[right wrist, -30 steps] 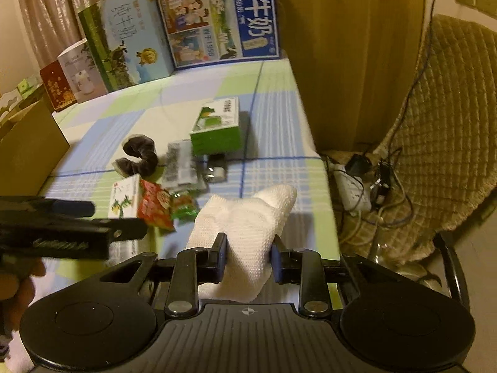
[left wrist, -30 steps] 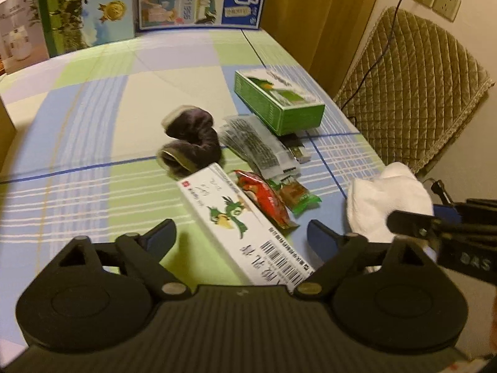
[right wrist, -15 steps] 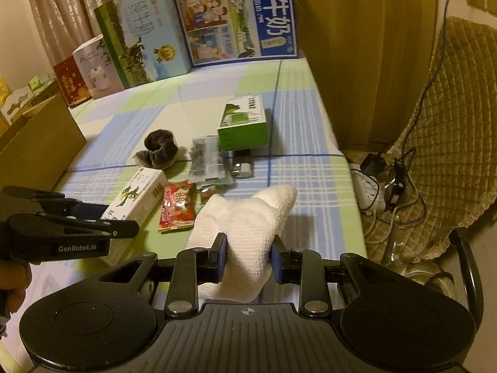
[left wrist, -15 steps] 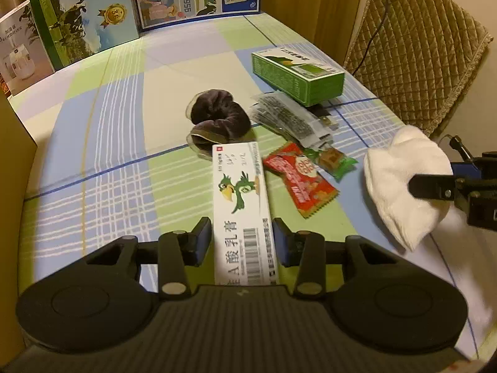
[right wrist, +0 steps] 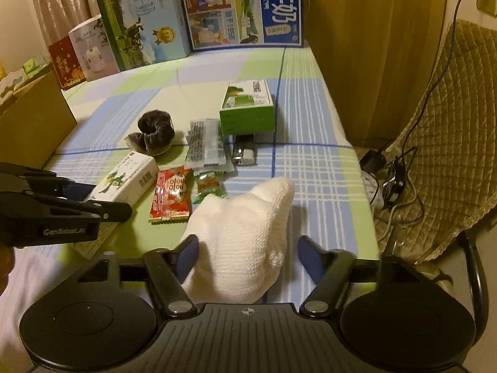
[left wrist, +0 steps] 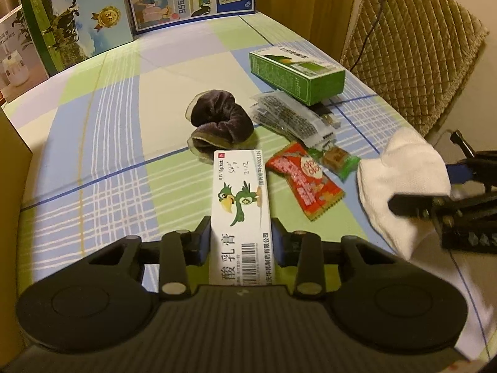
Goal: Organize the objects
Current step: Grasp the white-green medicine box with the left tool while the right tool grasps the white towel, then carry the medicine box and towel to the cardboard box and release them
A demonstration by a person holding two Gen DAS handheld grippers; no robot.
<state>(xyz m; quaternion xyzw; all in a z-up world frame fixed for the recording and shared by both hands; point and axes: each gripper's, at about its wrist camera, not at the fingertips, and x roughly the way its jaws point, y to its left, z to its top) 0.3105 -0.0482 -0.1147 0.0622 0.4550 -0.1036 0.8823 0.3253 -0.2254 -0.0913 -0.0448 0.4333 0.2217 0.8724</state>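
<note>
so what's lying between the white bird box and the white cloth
Two snack packets: a red wrapper beside the white bird box, then a small green candy nearer the white cloth. Right wrist view shows it clearest.

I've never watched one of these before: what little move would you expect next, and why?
Probably the left gripper lifts the white ointment box off the table. Its fingers already press both long sides of the box, so the grasp looks made. The right gripper stands open around the white cloth, which seems set down.
</note>
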